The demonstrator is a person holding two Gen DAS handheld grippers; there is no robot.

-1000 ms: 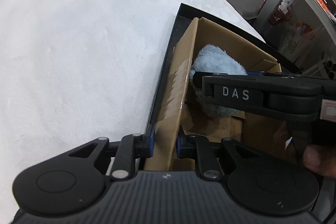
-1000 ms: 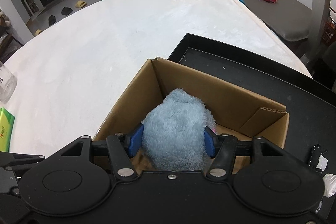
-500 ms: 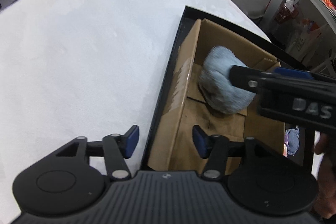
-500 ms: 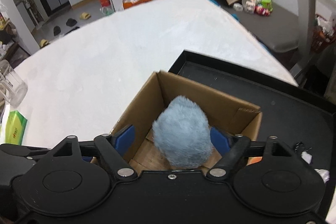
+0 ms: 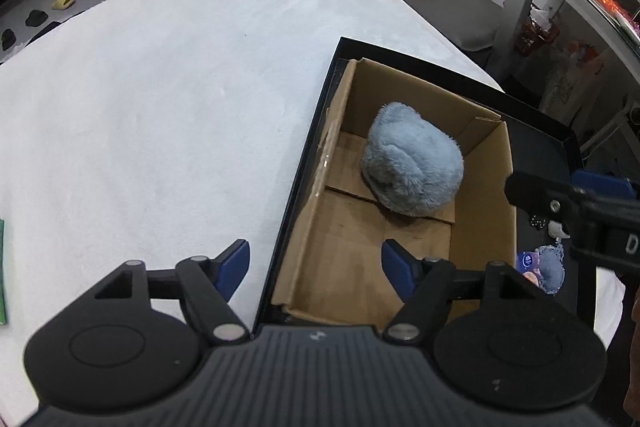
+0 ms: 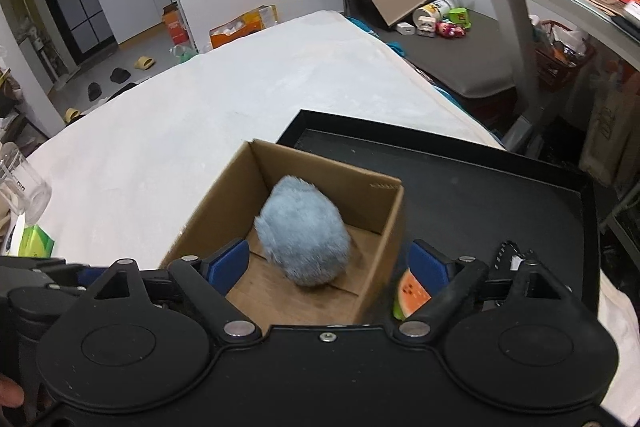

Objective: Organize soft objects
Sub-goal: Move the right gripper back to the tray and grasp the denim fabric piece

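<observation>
Jaws: both sets spread, holding nothing. Left gripper (image 5: 316, 263) over near wall of cardboard box (image 5: 492, 195); right gripper (image 6: 328, 263) above box. Blue plush ball (image 6: 303, 231) on box floor, far half. Watermelon-slice toy (image 6: 412, 293) on black tray (image 6: 480, 187), just beside box. Judged next pick: straddle slice squarely, squeeze gently, clear box rim.

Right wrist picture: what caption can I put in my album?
Fluffy blue toy sits in the cardboard box, open right gripper above.
</observation>
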